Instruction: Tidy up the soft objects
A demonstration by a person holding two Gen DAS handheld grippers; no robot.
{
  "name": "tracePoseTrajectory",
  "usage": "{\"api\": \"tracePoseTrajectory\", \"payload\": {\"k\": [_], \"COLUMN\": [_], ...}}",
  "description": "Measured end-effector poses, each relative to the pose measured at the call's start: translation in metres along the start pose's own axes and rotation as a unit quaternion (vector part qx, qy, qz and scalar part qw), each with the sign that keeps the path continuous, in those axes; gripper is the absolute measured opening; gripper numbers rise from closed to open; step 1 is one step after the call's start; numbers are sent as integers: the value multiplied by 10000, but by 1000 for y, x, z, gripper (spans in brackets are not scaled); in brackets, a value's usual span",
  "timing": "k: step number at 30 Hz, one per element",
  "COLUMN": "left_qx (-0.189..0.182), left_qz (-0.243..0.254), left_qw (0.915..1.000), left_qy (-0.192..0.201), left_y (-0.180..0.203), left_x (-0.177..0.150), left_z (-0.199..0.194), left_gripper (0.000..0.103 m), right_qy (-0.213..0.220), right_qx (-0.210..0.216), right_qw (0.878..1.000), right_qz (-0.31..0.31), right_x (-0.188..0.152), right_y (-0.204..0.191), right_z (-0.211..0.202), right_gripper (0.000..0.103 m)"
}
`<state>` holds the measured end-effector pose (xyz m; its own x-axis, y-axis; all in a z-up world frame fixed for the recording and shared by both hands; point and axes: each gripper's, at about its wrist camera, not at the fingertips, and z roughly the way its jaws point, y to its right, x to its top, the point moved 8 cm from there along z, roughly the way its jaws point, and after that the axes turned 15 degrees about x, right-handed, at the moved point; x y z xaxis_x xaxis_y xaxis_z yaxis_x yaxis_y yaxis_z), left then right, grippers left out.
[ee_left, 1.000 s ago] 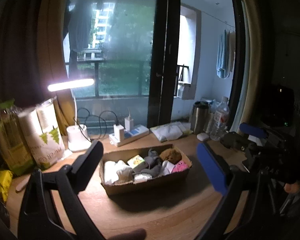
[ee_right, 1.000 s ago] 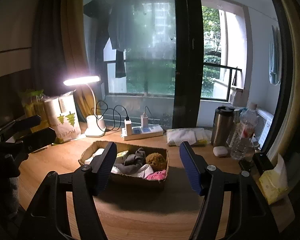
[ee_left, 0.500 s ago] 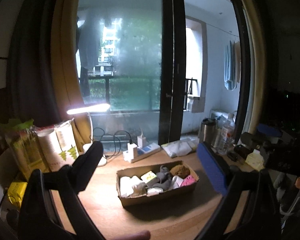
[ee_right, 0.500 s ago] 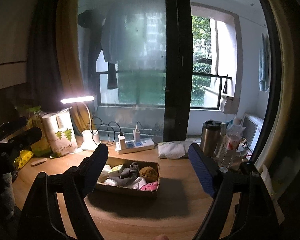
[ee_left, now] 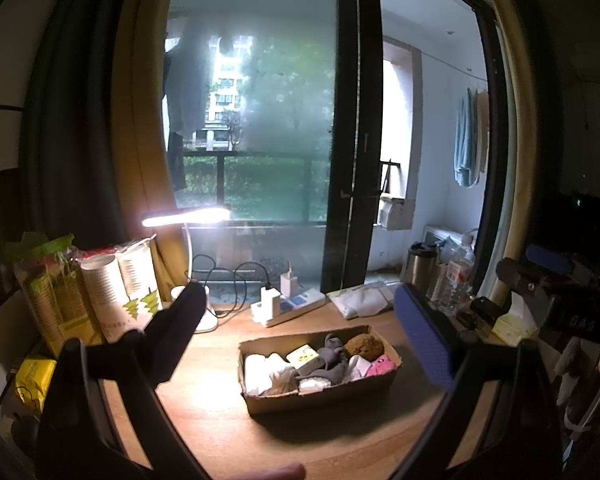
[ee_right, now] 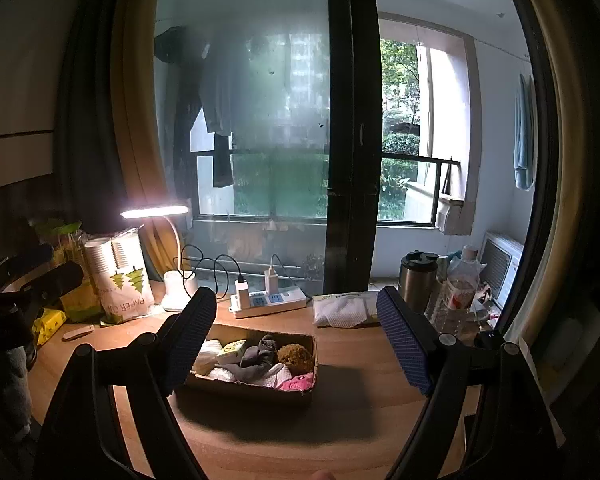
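A cardboard box (ee_left: 324, 394) (ee_right: 252, 392) sits on the wooden desk. It holds soft things: white cloths (ee_left: 262, 368), a grey sock (ee_left: 330, 356) (ee_right: 256, 354), a brown fuzzy ball (ee_left: 364, 346) (ee_right: 294, 354), a pink item (ee_left: 380, 366) (ee_right: 298, 382) and a small yellow-white pack (ee_left: 303, 356). My left gripper (ee_left: 300, 328) is open and empty, held high and well back from the box. My right gripper (ee_right: 296, 332) is open and empty, also back from the box. Each gripper shows at the edge of the other's view.
A lit desk lamp (ee_right: 156, 212), a power strip with chargers (ee_right: 268, 300), a paper-cup sleeve (ee_right: 120, 276), green packs (ee_left: 40, 300), a folded white cloth (ee_right: 344, 312), a steel mug (ee_right: 418, 280) and a water bottle (ee_right: 458, 292) line the desk's back, before the window.
Both grippers have pulled back and up from the box, which now looks smaller and lower in both views. Both stay open and empty.
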<state>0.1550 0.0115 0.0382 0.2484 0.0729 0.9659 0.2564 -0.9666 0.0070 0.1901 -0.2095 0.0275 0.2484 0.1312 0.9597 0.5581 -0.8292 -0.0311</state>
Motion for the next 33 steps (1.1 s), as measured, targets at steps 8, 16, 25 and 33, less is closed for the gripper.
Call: {"api": "tracePoseTrajectory", "payload": {"k": [8, 16, 25, 33], "left_qx": [-5, -23, -55, -76], "left_qz": [2, -6, 12, 25], "left_qw": [10000, 10000, 10000, 10000], "left_qy": [-16, 8, 1, -4], "left_y": [0, -1, 2, 3], "left_x": [-1, -1, -2, -3], "left_z": [0, -3, -3, -4], "left_gripper": [96, 96, 96, 96], "right_qy": [-18, -28, -44, -65], "right_qx": [-8, 3, -6, -10], "right_qw": [10000, 10000, 10000, 10000], "right_qz": [-2, -5, -1, 18], "right_x": [0, 0, -1, -4], "right_y": [0, -1, -1, 1], "right_z": [1, 1, 2, 3], "right_gripper": [85, 85, 85, 85]}}
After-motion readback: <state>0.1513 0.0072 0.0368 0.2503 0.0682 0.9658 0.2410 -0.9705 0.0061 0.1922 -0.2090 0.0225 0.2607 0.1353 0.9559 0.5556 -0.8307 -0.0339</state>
